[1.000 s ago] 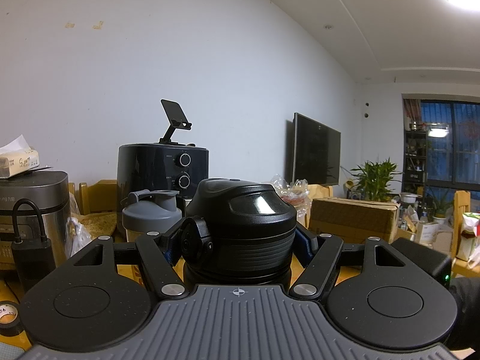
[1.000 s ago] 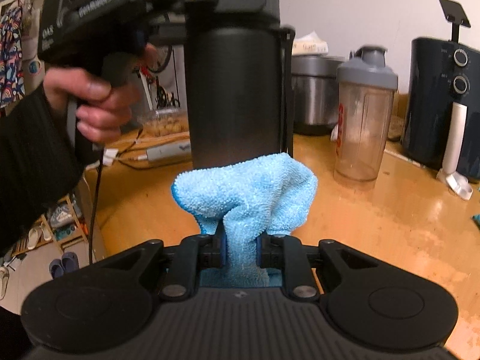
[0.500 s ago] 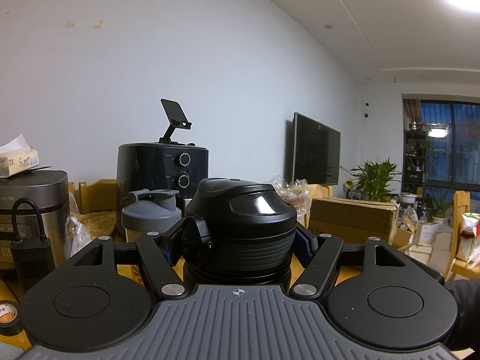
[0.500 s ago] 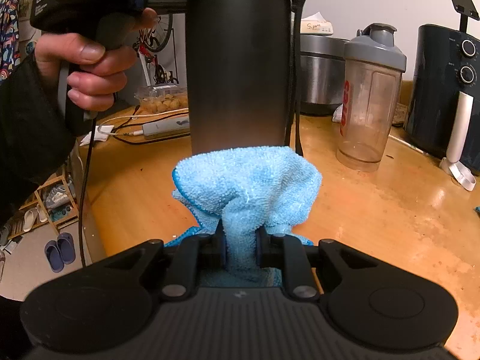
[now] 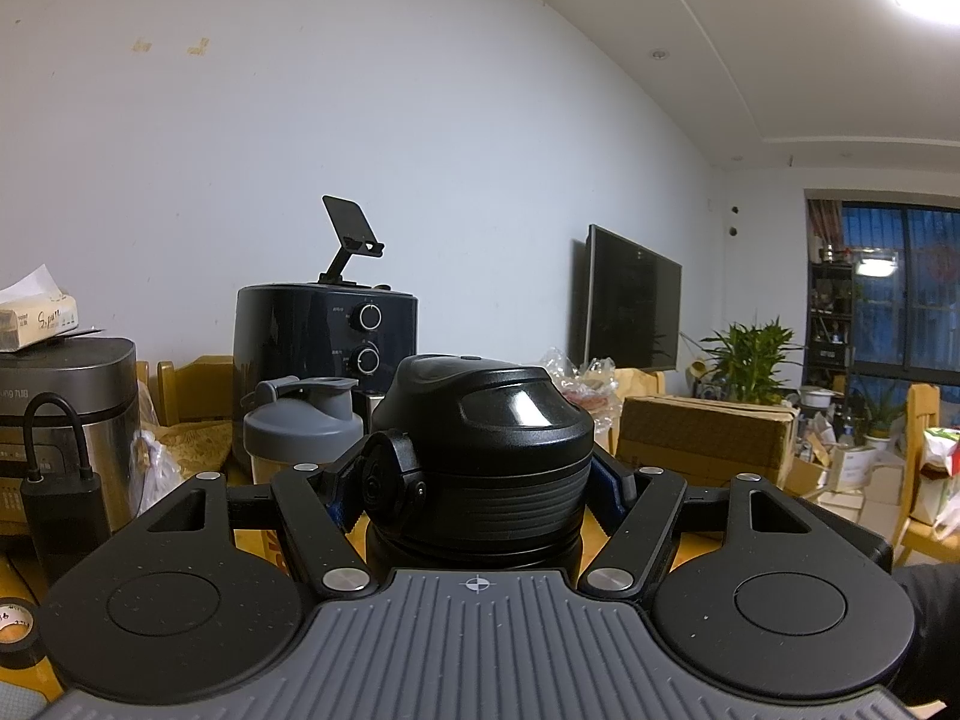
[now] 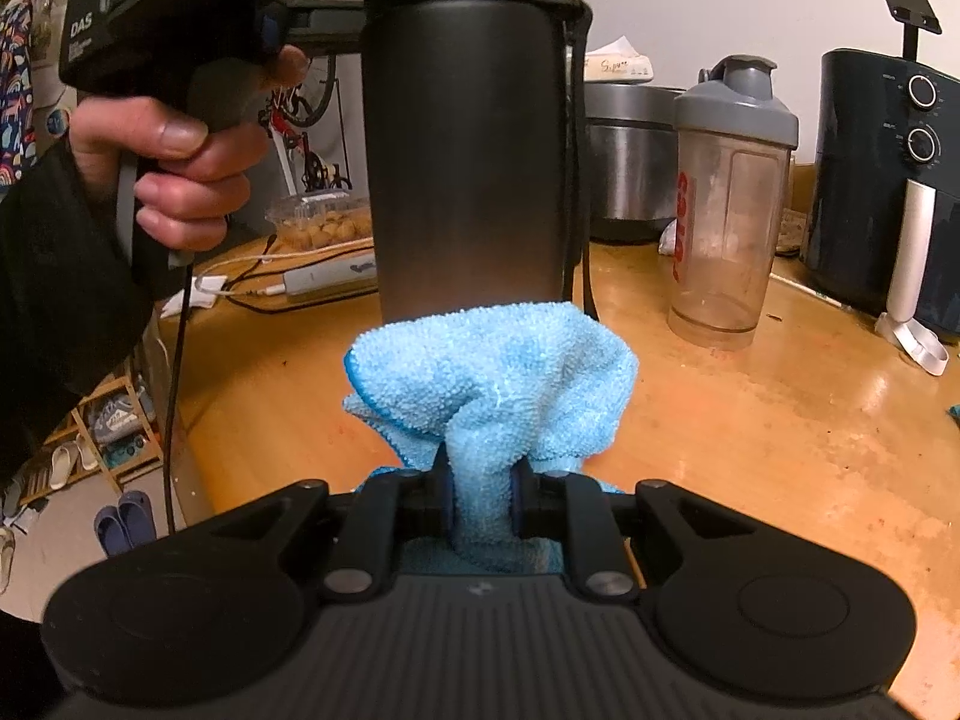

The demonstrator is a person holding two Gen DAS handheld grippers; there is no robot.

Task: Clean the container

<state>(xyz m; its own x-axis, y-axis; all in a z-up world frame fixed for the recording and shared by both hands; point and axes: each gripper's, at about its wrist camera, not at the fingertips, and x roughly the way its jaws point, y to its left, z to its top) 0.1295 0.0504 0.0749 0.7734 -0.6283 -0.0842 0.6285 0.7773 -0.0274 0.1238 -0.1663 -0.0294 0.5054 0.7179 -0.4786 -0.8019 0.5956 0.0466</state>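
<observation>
Bottle (image 5: 480, 456) sits clamped between the fingers of the left gripper (image 5: 477, 483), which pinch it just under the black screw lid, one finger on each side of the ribbed collar. From the right wrist view the same black bottle (image 6: 468, 156) stands upright directly ahead of the right gripper (image 6: 483, 504), its matte body filling the middle of the frame, with a thin black strap hanging down its right edge. The person's left hand (image 6: 180, 168) grips the handle of the left gripper to the left of the bottle, a dark sleeve behind it. The right gripper is closed on a bunched blue cloth (image 6: 492, 378), the pads squeezing a narrow neck of fabric while the rest billows forward. The cloth's front edge overlaps the bottle's lower part; whether it presses against it cannot be told. Right of the bottle, on the wooden table (image 6: 750, 420), stand a clear shaker cup (image 6: 729, 204) with a grey lid and a dark air fryer (image 6: 888, 192).
</observation>
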